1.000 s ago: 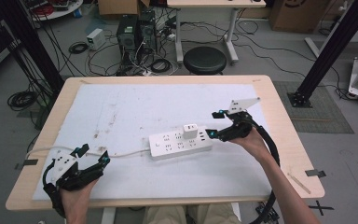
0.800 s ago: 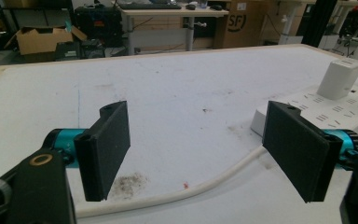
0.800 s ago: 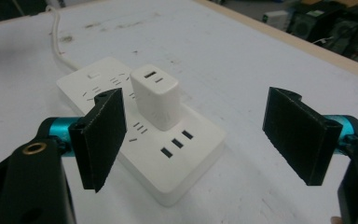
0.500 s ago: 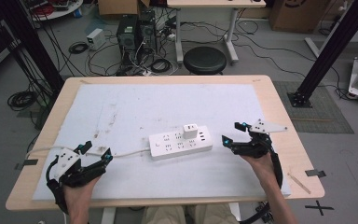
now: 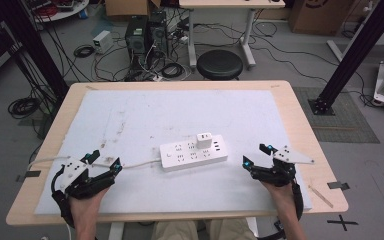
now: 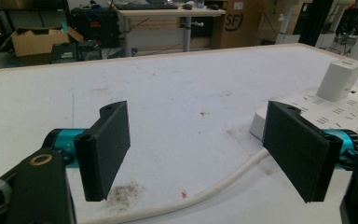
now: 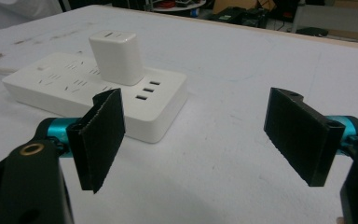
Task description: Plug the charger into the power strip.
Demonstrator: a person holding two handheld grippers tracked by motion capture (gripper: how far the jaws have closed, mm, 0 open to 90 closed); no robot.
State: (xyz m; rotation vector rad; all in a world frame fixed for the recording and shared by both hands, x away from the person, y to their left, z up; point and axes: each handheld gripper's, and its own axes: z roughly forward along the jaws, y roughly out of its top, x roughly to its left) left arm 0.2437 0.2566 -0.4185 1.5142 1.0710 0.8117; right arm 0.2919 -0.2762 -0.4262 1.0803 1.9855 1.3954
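Jaws of both grippers stand open and empty, the right gripper (image 5: pixel 256 154) having been drawn back from the charger (image 5: pixel 204 140) plugged into the power strip (image 5: pixel 180 157) toward the table's (image 5: pixel 300 115) near right corner, while the left gripper (image 5: pixel 105 160) is kept by the near left corner.

Left gripper (image 5: pixel 103 160): in my left hand, low over the mat left of the power strip (image 5: pixel 194 152), jaws wide apart, nothing between | Right gripper (image 5: pixel 256 155): in my right hand, right of the strip, jaws spread wide, empty, tips toward it | Forearms: both enter from the near edge
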